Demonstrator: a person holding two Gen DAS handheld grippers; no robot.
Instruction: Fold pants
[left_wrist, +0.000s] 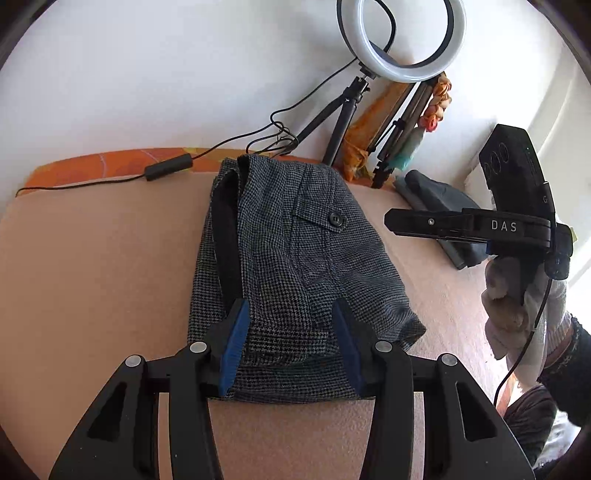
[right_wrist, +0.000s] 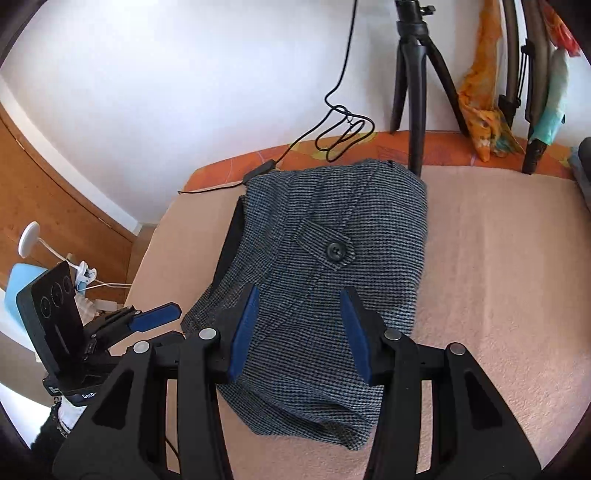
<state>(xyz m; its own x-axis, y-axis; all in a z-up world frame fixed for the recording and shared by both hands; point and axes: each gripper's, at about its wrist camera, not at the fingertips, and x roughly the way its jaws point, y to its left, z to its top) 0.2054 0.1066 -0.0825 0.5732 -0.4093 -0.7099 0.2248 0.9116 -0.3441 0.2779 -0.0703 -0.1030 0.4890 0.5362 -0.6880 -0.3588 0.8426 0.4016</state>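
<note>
Pants (left_wrist: 295, 266) of grey-and-black houndstooth woven cloth lie as a compact folded bundle on the pale pink bed (left_wrist: 103, 258), roughly at its middle, long axis running near to far. A buttoned pocket flap faces up; a black lining strip shows along the left edge.

Nearest, the left hand-held gripper (left_wrist: 291, 347) sits over the near end of the bundle with its blue pads spread wide, gripping nothing. The right hand-held gripper (right_wrist: 301, 328) is likewise spread wide over the near part, empty; whether either pad touches the cloth cannot be told.

Judgement: folding appears essentially complete, and the step in hand is release or final check. The near right corner looks loose and slightly flared. The next move calls for pressing or tucking that corner flat, otherwise withdrawing both tools clear without dragging the top layer.

Farther off, a black tripod (right_wrist: 413, 85) carrying a white ring light (left_wrist: 400, 40) stands at the far edge, its black cable (left_wrist: 170, 170) lying just beyond the bundle.
</note>
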